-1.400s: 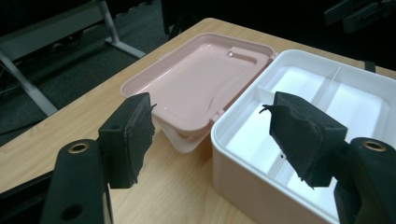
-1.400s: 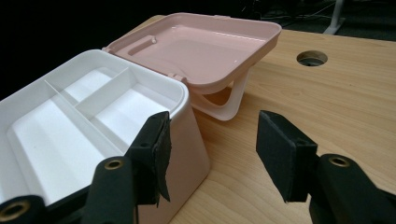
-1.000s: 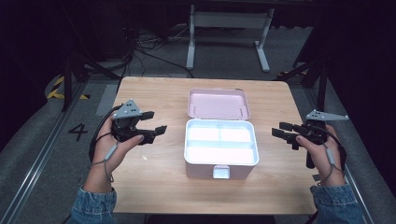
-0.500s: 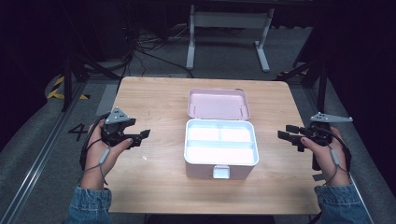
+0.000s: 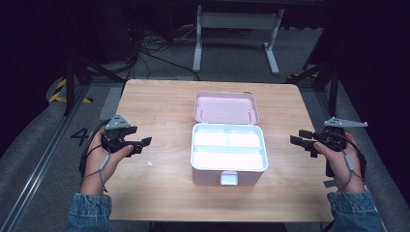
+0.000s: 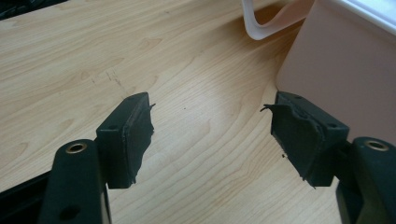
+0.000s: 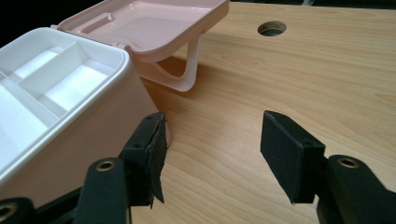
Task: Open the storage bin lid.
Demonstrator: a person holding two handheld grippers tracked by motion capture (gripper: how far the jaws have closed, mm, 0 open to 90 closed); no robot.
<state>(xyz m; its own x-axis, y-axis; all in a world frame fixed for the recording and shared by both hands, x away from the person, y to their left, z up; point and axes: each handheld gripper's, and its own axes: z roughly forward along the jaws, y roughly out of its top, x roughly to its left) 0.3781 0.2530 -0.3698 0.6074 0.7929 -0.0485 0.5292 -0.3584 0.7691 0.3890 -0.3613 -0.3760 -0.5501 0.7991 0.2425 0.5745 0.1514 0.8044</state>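
Sitting in the middle of the wooden table [image 5: 159, 106] is a pink box [image 5: 228, 171] with its lid [image 5: 226, 107] flipped back and lying flat behind it. Inside the box is a white tray [image 5: 228, 147] with three parts, two small ones at the back and one long one at the front. Nothing is in them. A little clasp [image 5: 228, 178] sticks out at the front of the box.

The left gripper [image 5: 143, 143] is over the table to the left of the box, a bit apart from it. Its jaws are wide open, with bare wood between them. In the left gripper view, the pink side of the box is just past one jaw.

The right gripper [image 5: 298, 137] is at the right of the box, near the table's edge. Its jaws have just been opening and now stand wide, with nothing between them. In the right gripper view, one jaw is just beside the box wall.
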